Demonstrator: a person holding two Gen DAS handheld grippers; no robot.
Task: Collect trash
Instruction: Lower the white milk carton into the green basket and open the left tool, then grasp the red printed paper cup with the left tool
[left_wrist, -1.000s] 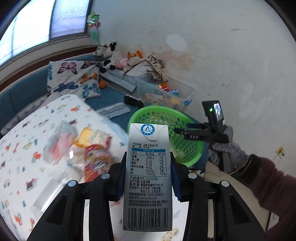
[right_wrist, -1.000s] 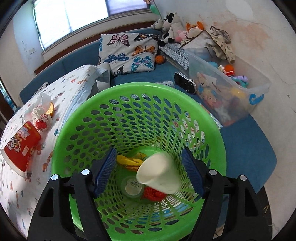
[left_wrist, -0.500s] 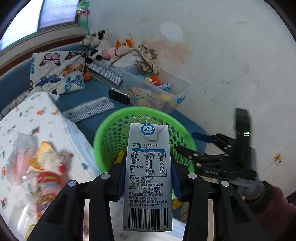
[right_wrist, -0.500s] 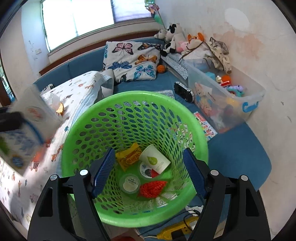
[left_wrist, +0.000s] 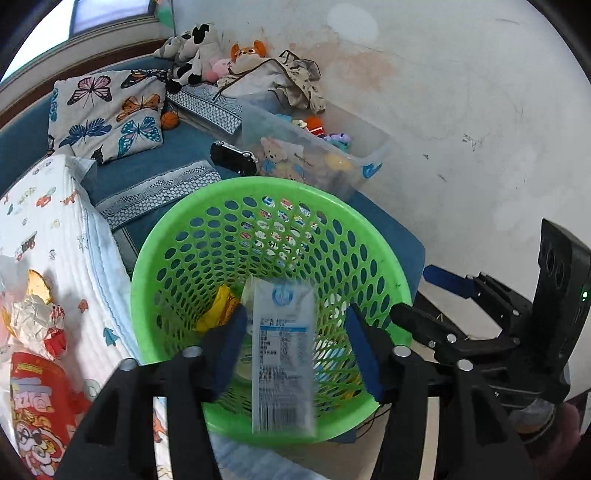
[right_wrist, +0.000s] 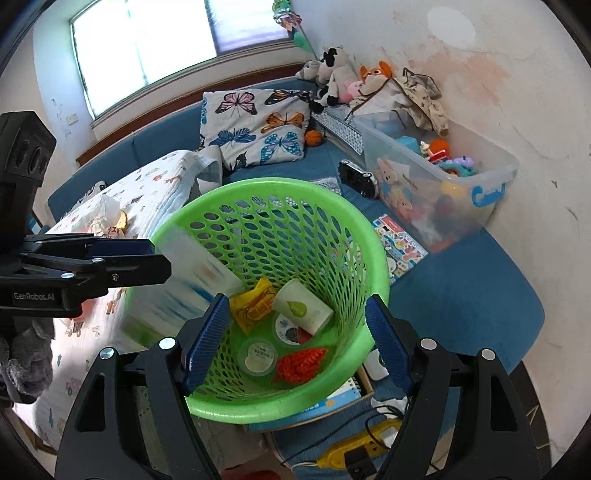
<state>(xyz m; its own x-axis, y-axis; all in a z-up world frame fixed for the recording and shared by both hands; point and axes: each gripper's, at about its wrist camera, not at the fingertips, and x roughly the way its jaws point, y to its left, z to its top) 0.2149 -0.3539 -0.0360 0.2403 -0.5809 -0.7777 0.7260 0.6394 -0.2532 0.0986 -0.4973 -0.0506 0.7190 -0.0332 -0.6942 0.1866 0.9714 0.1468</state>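
The left gripper (left_wrist: 295, 343) stands released, fingers spread, and the milk carton (left_wrist: 282, 360), blurred, sits between the pads touching neither, over the mouth of the green basket (left_wrist: 155, 254). In the right wrist view the carton (right_wrist: 181, 284) shows at the basket's 9 o'clock rim. The right gripper (right_wrist: 295, 339) is likewise spread wide and grasps nothing, poised above the basket, whose floor holds a paper cup (right_wrist: 303, 310), a yellow wrapper (right_wrist: 253, 306) and a red wad (right_wrist: 301, 363).
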